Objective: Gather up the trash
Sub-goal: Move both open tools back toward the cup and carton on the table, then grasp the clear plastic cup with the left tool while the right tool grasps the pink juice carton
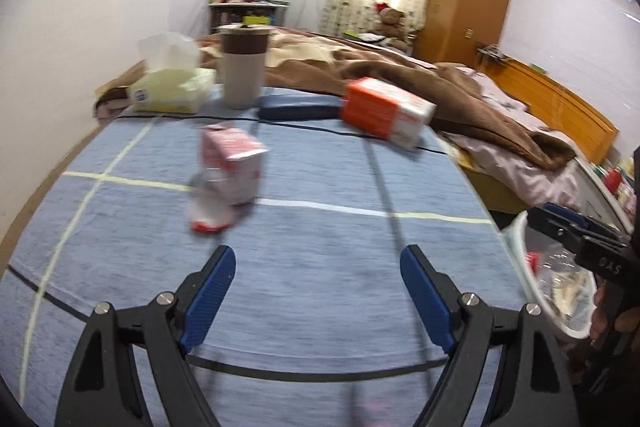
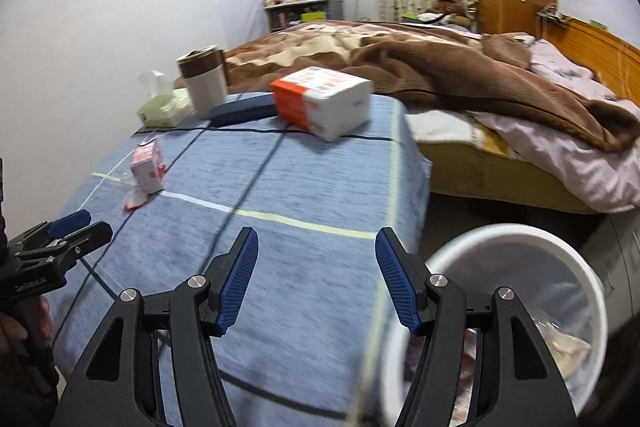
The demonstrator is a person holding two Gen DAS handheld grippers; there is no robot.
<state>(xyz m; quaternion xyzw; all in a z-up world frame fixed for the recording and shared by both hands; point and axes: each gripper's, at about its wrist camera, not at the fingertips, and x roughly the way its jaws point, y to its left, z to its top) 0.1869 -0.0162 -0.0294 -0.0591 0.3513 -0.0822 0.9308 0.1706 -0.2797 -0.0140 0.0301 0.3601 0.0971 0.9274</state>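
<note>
A small pink-and-white carton [image 1: 234, 167] stands on the blue tablecloth [image 1: 320, 247], with a crumpled red-and-white wrapper [image 1: 210, 213] at its base; both show in the right wrist view, the carton [image 2: 147, 169] and the wrapper [image 2: 135, 200]. My left gripper [image 1: 318, 267] is open and empty, short of the carton. My right gripper [image 2: 316, 247] is open and empty, beside the white trash bin [image 2: 516, 239] with trash inside. The bin [image 1: 516, 247] shows at the right of the left view, with the right gripper [image 1: 576, 227] over it.
At the table's far edge stand a tissue pack [image 1: 172, 87], a brown-banded cup [image 1: 244, 67], a dark blue case [image 1: 296, 107] and an orange-and-white box [image 1: 386, 113]. A bed with a brown blanket [image 2: 460, 75] lies behind and to the right.
</note>
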